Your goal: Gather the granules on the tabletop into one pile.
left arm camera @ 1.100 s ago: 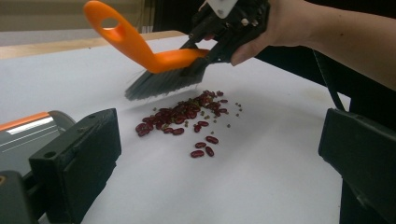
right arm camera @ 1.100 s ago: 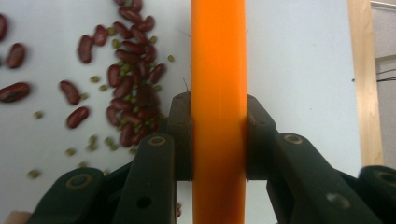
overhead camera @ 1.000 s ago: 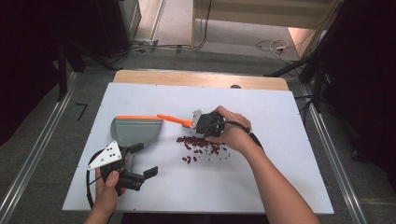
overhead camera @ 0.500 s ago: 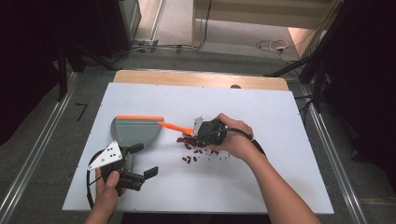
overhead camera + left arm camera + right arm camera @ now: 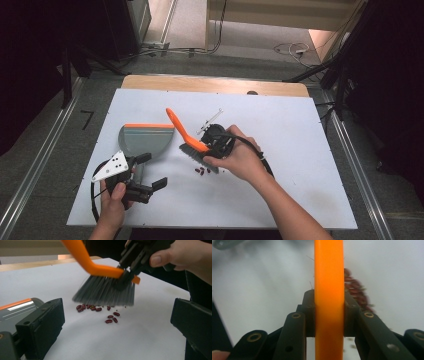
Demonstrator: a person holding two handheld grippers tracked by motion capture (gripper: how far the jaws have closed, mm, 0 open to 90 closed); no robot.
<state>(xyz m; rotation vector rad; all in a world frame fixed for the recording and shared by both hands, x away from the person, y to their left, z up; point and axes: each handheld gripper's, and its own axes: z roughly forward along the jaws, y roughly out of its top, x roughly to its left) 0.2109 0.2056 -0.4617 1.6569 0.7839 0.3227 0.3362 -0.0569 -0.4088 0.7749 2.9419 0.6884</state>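
Note:
A small brush [image 5: 180,129] with an orange handle and grey bristles [image 5: 105,291] hangs tilted just above the white table. My right gripper [image 5: 209,145] is shut on its handle [image 5: 329,277] close to the brush head. Several dark red beans [image 5: 202,171] lie under and in front of the bristles, also seen as beans [image 5: 100,308] and blurred beans [image 5: 357,292]. A grey dustpan [image 5: 145,140] with an orange back edge lies to their left. My left gripper [image 5: 151,171] rests open beside the dustpan [image 5: 15,311], with nothing between its jaws.
The white tabletop [image 5: 300,150] has bare room to the right and at the front. A wooden strip [image 5: 215,85] runs along its far edge. Cables trail from both grippers over the near side. Dark floor and rails surround the table.
My right hand has drawn the brush nearer and lifted it, so the handle has swung from lying leftward to pointing up and away. The beans have shifted nearer and left. My left gripper has stayed still.

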